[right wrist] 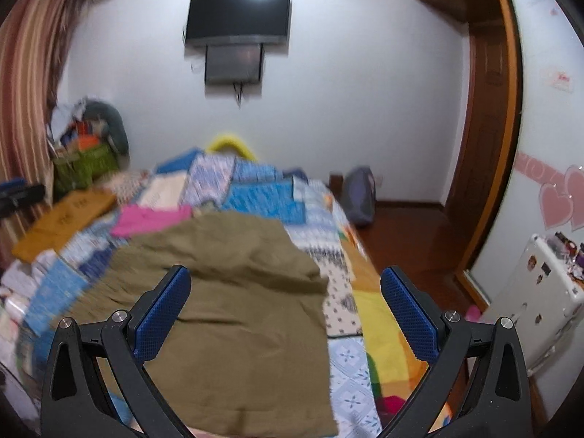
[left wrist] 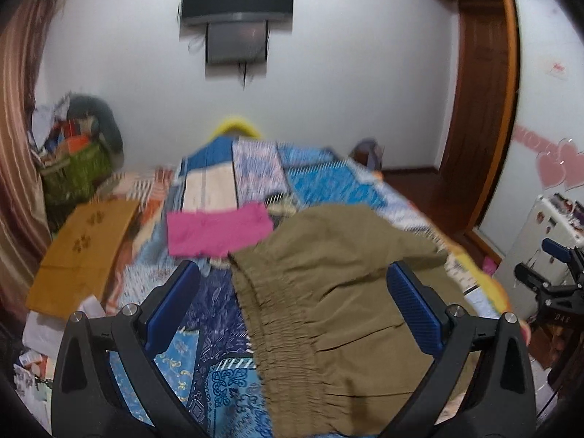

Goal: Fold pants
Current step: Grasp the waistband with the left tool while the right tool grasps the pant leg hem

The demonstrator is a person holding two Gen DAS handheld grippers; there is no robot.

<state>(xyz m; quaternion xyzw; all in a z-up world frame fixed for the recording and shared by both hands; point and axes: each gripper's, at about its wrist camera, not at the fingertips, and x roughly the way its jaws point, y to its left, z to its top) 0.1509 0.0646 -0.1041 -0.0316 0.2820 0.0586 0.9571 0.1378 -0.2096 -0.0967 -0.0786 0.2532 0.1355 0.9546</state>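
Olive-green pants (left wrist: 339, 292) lie on the patchwork bedspread (left wrist: 219, 179), folded, with the gathered elastic waistband (left wrist: 281, 332) toward the near left. My left gripper (left wrist: 292, 292) is open above the waistband end and holds nothing. My right gripper (right wrist: 284, 292) is open above the pants (right wrist: 237, 292), near their right edge, and holds nothing. The right gripper also shows at the right edge of the left wrist view (left wrist: 554, 277).
A folded pink garment (left wrist: 219, 231) and a mustard-yellow one (left wrist: 84, 255) lie further back on the bed's left side. A green basket of clutter (left wrist: 76, 168) stands in the left corner. A white cabinet (right wrist: 536, 310) and wooden floor (right wrist: 412, 241) are to the right.
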